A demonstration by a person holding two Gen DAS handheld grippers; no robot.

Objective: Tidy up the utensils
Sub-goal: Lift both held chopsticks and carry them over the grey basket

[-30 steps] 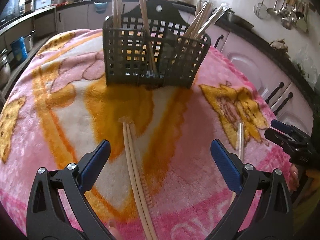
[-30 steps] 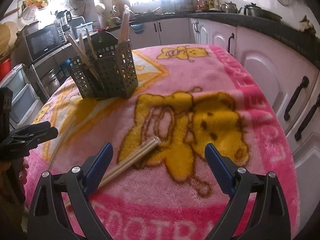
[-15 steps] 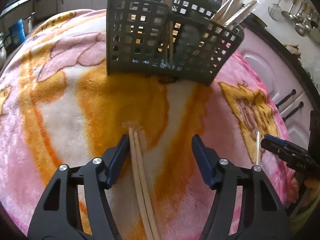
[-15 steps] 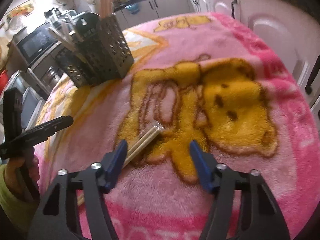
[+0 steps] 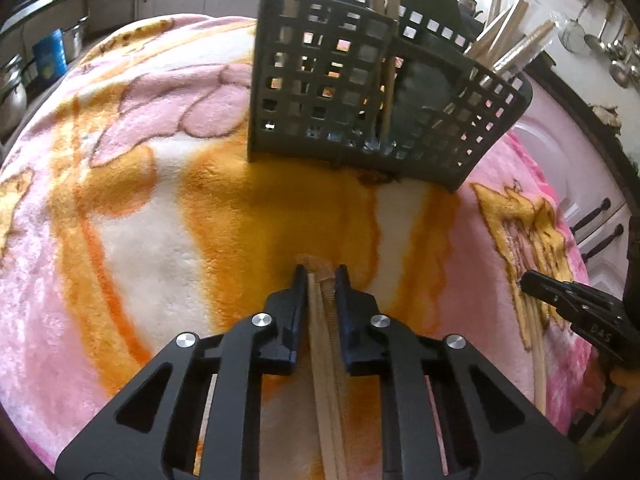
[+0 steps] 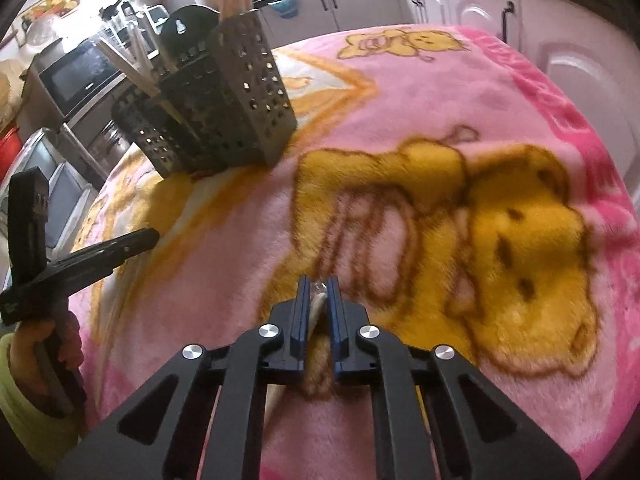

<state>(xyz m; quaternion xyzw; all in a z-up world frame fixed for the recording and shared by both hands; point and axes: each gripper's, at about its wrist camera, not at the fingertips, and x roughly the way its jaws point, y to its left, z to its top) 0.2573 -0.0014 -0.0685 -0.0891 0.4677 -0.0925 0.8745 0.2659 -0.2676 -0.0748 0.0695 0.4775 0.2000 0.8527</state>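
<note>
A dark grid utensil basket [image 5: 360, 92] stands on the pink and orange blanket [image 5: 140, 200], holding several wooden chopsticks. It also shows in the right wrist view [image 6: 224, 108]. My left gripper [image 5: 320, 276] is shut on a wrapped pair of chopsticks [image 5: 326, 360] lying on the blanket, short of the basket. My right gripper [image 6: 319, 286] is shut on another wrapped pair of chopsticks [image 6: 316, 344] on the blanket's bear print. Each gripper shows in the other's view: the right one [image 5: 568, 300], the left one [image 6: 80, 256].
Kitchen counters and white cabinets [image 6: 460, 0] ring the table. A microwave [image 6: 80, 76] stands behind the basket. Ladles [image 5: 612, 56] hang on the wall. The blanket edge [image 6: 624, 240] drops off at the right.
Both grippers came down and closed on their chopstick pairs; a second ago both were open above them.
</note>
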